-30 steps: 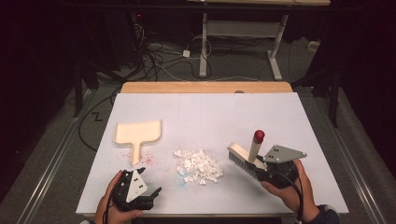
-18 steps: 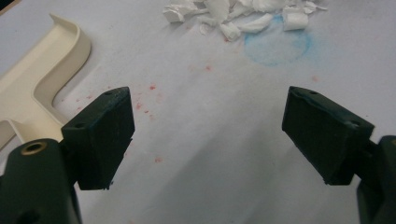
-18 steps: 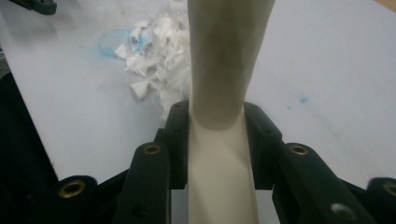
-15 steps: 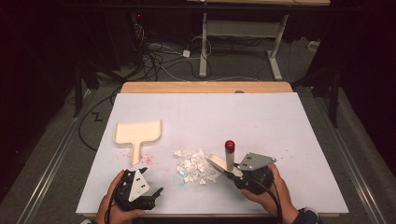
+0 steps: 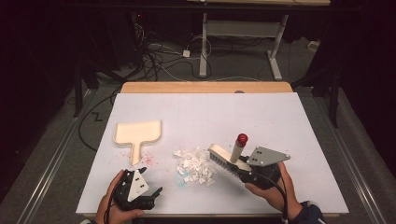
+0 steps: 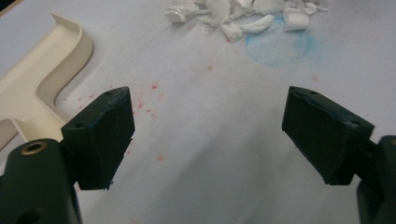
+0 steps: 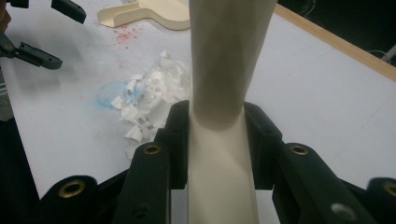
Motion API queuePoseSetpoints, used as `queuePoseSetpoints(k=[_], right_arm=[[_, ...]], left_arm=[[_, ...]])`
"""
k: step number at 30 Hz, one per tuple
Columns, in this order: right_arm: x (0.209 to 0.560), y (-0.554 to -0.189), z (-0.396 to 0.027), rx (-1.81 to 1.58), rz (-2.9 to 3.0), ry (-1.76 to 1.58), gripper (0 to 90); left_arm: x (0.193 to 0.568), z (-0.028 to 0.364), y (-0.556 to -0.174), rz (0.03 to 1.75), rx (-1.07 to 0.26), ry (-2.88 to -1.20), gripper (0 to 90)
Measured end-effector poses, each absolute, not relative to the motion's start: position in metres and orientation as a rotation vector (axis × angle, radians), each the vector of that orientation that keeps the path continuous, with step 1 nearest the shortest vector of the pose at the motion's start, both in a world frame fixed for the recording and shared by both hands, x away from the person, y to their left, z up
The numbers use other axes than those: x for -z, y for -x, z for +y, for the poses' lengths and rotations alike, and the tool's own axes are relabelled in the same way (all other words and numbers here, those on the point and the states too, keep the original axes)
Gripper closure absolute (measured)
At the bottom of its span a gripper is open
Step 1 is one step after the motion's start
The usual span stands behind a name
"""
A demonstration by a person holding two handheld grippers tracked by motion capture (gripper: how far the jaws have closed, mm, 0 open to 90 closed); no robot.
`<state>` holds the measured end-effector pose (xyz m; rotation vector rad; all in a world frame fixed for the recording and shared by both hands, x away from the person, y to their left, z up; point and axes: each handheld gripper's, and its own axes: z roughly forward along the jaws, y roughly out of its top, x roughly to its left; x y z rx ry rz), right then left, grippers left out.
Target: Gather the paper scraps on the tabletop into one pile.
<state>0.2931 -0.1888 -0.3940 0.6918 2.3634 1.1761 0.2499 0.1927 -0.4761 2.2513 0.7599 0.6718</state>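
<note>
A cream dustpan (image 5: 138,133) lies flat on the white table (image 5: 210,112), left of centre. A pile of white paper scraps (image 5: 195,165) sits near the front middle. My right gripper (image 5: 240,167) is shut on a cream brush (image 5: 223,156) with a red-tipped handle, whose bristles touch the pile's right edge. In the right gripper view the handle (image 7: 224,70) stands clamped between the jaws of the right gripper (image 7: 217,121), with the scraps (image 7: 149,100) beyond. My left gripper (image 5: 149,183) rests open at the front left. In its own view, the left gripper (image 6: 208,126) holds nothing, with the dustpan (image 6: 37,88) to the left.
A faint blue ring stain (image 6: 279,46) and red specks (image 5: 147,158) mark the tabletop near the scraps and dustpan handle. A wooden strip (image 5: 205,87) runs along the table's far edge. Cables and a desk frame (image 5: 238,42) stand on the floor behind.
My right gripper carried the brush left to the pile's right edge, then eased back slightly right. The left gripper has hardly moved.
</note>
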Motion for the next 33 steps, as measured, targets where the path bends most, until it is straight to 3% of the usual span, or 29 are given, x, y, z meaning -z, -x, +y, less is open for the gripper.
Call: queuePoseSetpoints(k=[14,33], right_arm=[[0.399,-0.259,-0.223,-1.119,2.558,-0.529,68.7],[0.415,-0.299,-0.149,-1.188,2.561,-0.392,68.7]], left_arm=[[0.476,0.193,-0.250,0.766,-0.673,-2.252,15.8],[0.477,0.193,-0.252,0.765,-0.668,-2.250,15.8]])
